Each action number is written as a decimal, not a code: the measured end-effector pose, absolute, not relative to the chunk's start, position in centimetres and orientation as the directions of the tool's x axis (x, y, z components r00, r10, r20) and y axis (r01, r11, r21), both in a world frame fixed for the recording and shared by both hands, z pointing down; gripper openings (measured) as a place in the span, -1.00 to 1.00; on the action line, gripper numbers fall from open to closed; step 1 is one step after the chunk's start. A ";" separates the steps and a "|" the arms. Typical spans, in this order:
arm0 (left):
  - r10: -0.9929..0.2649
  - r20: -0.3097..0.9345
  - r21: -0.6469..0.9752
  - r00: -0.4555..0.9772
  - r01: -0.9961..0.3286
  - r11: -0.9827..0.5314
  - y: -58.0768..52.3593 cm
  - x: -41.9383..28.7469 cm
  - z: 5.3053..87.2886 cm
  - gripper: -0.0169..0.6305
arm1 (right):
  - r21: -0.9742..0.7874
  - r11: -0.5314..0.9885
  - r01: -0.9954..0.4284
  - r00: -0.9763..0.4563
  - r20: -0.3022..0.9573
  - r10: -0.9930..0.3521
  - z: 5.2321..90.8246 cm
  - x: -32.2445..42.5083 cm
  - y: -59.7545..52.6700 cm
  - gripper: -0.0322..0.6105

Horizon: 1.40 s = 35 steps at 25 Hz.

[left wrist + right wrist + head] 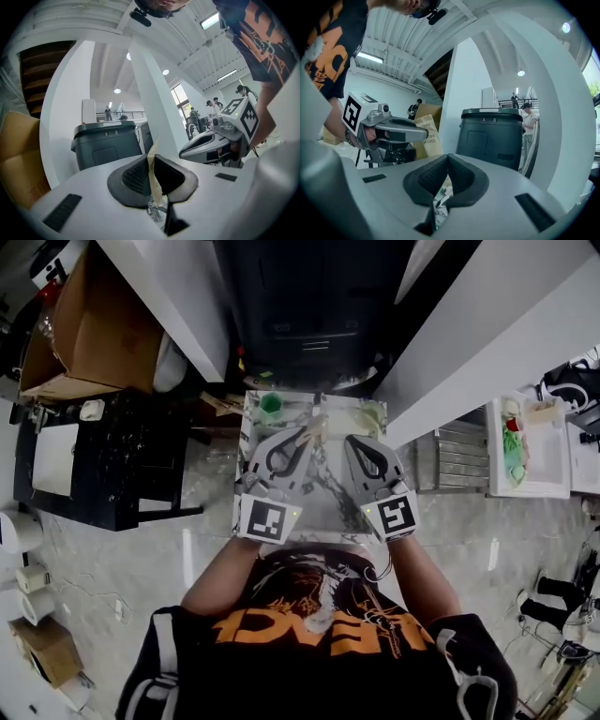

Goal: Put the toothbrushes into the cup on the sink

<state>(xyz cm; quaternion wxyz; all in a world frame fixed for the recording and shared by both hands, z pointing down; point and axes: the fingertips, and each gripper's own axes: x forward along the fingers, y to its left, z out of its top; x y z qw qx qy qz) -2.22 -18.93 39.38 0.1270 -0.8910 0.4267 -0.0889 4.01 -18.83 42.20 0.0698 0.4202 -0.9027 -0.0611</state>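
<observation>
Over the marble sink counter (pixel 330 512) my left gripper (pixel 306 434) is shut on a flat kraft-paper toothbrush package (pixel 316 425). In the left gripper view the package's thin edge (pixel 153 174) stands upright between the pads. From the right gripper view the same package (pixel 429 136) shows its printed side, sticking out of the left gripper. A green cup (pixel 271 406) stands at the counter's far left corner, just beyond the left gripper. My right gripper (pixel 351 441) hovers beside the left one, jaws shut with nothing between them (pixel 448 159).
A pale, see-through object (pixel 372 415) sits at the counter's far right corner. A dark bin (pixel 490 133) stands beyond the counter, between white columns (pixel 178 296). Cardboard boxes (pixel 94 329) and a black table (pixel 112 460) lie to the left, a white shelf (pixel 530 446) to the right.
</observation>
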 end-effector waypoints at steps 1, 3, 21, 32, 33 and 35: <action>-0.790 0.039 -0.304 0.611 -0.746 -0.592 -19.1 -2.7 39.1 -0.77 | 0.170 0.641 -0.748 -0.639 0.075 -0.766 42.2 3.9 -18.8 -0.86; -0.807 0.025 -0.311 0.591 -0.762 -0.568 -19.5 -3.9 38.7 -0.77 | 0.167 0.646 -0.745 -0.639 0.101 -0.763 42.6 3.7 -18.7 -0.86; -0.883 0.159 -0.321 0.441 -0.823 -0.469 -25.5 -11.4 47.7 -0.77 | 0.174 0.668 -0.723 -0.642 0.188 -0.744 43.8 2.8 -18.6 -0.86; -0.893 0.201 -0.265 0.403 -0.855 -0.446 -30.3 -13.6 53.0 -0.77 | 0.170 0.651 -0.740 -0.616 0.221 -0.756 43.5 2.4 -18.8 -0.86; -0.891 0.212 -0.261 0.402 -0.855 -0.448 -30.5 -13.6 53.6 -0.77 | 0.163 0.645 -0.746 -0.611 0.215 -0.761 43.4 2.5 -19.0 -0.86; -0.883 0.234 -0.257 0.408 -0.849 -0.461 -30.7 -13.3 54.8 -0.77 | 0.158 0.637 -0.754 -0.604 0.213 -0.768 43.4 2.7 -19.3 -0.86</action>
